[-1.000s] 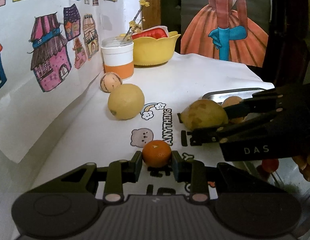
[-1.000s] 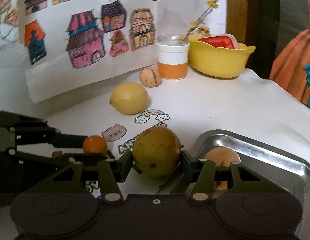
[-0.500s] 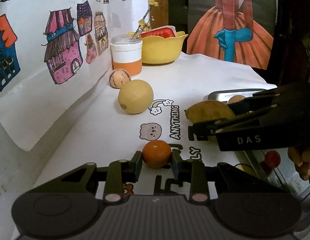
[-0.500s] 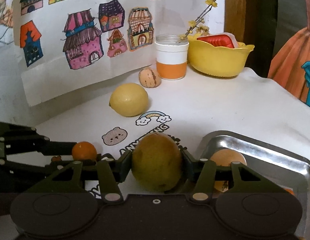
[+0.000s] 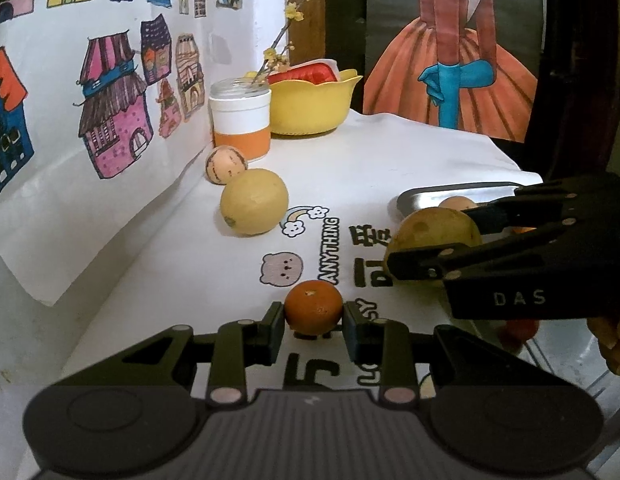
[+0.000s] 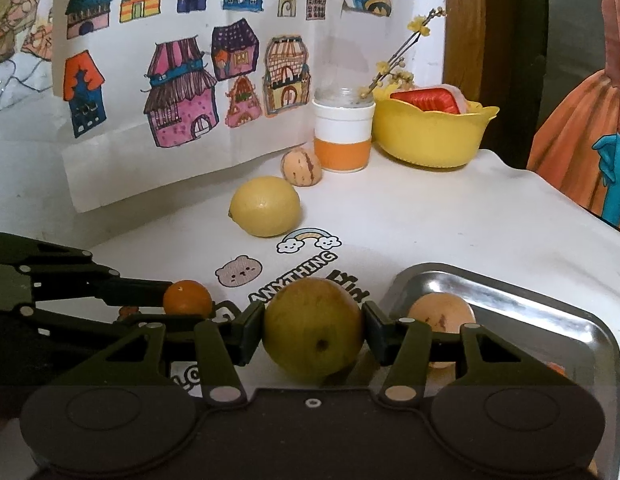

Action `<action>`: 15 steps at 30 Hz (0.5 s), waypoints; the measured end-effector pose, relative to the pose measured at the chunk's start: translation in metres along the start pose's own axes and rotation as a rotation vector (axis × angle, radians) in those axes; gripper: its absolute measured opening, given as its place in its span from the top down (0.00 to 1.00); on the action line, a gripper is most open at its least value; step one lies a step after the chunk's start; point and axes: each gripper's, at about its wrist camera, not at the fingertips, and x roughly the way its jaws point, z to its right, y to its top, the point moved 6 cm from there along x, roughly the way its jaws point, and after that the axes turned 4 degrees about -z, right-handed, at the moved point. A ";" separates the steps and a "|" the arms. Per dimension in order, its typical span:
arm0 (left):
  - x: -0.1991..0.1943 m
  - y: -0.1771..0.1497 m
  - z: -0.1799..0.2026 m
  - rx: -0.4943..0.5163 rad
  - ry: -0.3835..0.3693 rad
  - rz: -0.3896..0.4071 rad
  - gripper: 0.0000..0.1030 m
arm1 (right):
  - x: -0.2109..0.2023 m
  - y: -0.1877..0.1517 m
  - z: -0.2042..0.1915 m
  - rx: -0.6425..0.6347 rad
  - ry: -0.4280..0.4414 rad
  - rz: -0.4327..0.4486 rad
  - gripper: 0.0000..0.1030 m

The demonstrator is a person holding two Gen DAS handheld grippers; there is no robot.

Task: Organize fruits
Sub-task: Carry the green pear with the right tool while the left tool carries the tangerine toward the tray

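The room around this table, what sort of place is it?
Probably a home or a child's craft corner: hand-coloured house drawings on the wall, a printed cartoon tablecloth, and a yellow bowl beside loose fruit.

My left gripper (image 5: 313,322) clamped on a small orange (image 5: 313,306), my right gripper (image 5: 406,256) pinching a yellow-green pear (image 5: 430,236) by the steel tray (image 5: 450,192), lemon (image 5: 254,201) beyond.

1. A white wall (image 6: 22,168) carries a paper sheet of coloured house drawings (image 6: 182,92).
2. A wooden post (image 5: 306,12) stands beside a painting of an orange dress (image 5: 454,64).
3. A white printed cloth (image 6: 450,216) covers the table.
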 end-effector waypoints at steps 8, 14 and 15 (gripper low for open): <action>-0.008 0.004 0.013 0.017 -0.016 0.019 0.67 | -0.031 -0.003 0.007 0.013 -0.012 0.045 0.47; -0.012 0.007 0.027 0.030 -0.039 0.028 0.67 | -0.055 -0.009 0.021 0.039 -0.042 0.072 0.47; -0.013 0.008 0.030 0.032 -0.045 0.029 0.67 | -0.058 -0.010 0.024 0.043 -0.047 0.075 0.47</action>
